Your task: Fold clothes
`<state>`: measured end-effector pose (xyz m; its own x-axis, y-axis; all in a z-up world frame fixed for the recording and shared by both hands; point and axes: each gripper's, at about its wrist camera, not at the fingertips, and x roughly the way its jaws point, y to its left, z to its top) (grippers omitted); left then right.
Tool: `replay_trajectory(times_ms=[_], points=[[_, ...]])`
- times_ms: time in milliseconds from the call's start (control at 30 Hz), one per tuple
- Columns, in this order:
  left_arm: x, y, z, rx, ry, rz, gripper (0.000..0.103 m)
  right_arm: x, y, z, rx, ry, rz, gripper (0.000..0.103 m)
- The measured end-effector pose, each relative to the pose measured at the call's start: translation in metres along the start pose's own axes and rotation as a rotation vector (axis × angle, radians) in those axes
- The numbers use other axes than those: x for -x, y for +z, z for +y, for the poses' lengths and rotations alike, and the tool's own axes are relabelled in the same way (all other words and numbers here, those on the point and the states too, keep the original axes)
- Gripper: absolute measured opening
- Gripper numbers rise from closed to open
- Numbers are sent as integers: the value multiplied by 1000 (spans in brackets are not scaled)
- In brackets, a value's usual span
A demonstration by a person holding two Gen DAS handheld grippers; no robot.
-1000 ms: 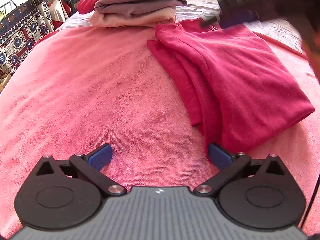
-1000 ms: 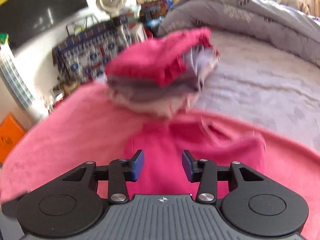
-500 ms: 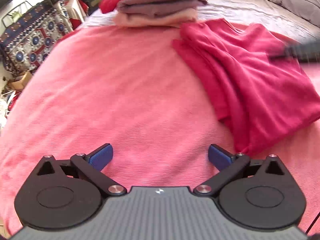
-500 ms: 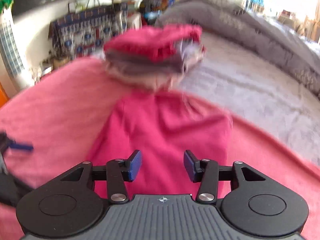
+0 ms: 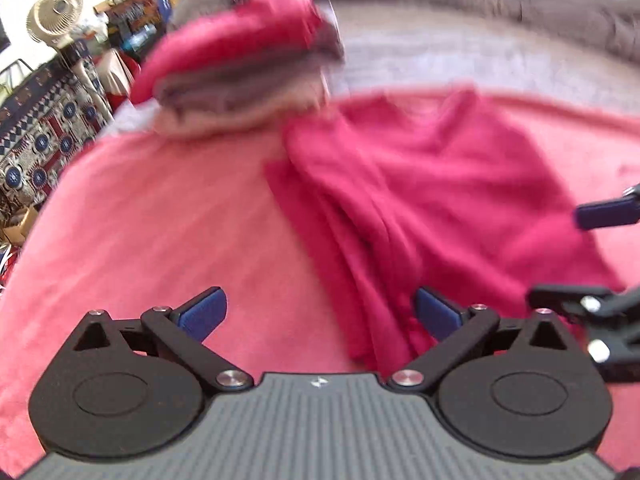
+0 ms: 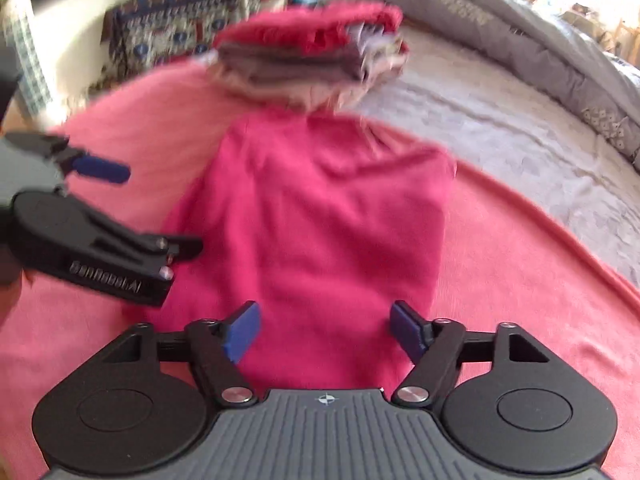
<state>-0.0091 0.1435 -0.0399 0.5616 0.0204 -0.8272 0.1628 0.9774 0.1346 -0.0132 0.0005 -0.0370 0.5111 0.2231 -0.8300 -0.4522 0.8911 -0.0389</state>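
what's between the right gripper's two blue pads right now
The folded crimson knit garment on the pink blanket; the right gripper's jaws, just opened, aren't touching it, right wrist view.

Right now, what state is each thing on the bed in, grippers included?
Red garment: partly folded, lying flat on the pink blanket, not gripped.
Stack of clothes: folded, piled behind the garment.
Pink blanket: spread over the bed.
Grey duvet: bunched along the far side.
Left gripper: open, empty.
Right gripper: open, jaws have just been opening, nothing pressed between them.
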Motion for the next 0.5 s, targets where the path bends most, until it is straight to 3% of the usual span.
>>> replay_trajectory(times_ms=[100, 200, 333, 500], points=[[-6, 0, 6, 77, -41, 29, 103, -9, -13, 11, 121, -22, -30, 88], [-10, 0, 16, 141, -79, 66, 103, -18, -6, 5, 91, -27, -7, 102], [-10, 4, 20, 167, -83, 122, 103, -7, -5, -6, 31, -15, 16, 97], [-9, 13, 22, 275, -61, 278, 103, 18, -22, -15, 1, -40, 52, 97]])
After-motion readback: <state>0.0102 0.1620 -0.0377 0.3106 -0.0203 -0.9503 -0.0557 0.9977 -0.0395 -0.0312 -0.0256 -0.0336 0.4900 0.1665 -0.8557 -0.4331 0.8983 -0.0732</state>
